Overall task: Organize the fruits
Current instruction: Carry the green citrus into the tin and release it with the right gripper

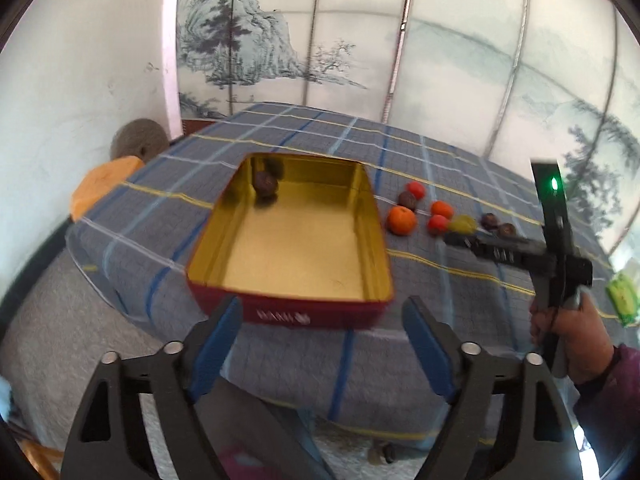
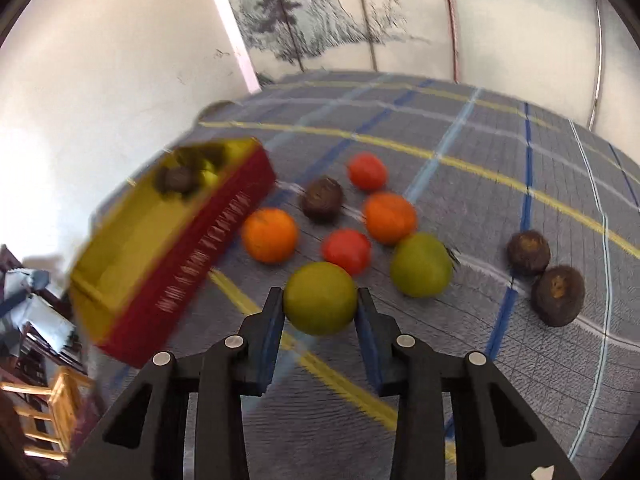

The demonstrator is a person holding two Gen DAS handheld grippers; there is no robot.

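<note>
Low over the cloth, right tool (image 2: pixel 320 306) grips green fruit (image 2: pixel 320 298); left tool (image 1: pixel 322 322) gapes.

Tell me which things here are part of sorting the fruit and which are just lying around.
Part of the job:
- red tin
- green fruit in the right gripper
- loose fruits on the cloth
- left gripper

Lying around:
- checked tablecloth
- orange cushion
- painted screen

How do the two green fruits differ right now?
The near green fruit sits between the right gripper fingers; the far green fruit lies free on the checked cloth. The near one looks yellower, the far one greener. Both are round and similar in size.
</note>
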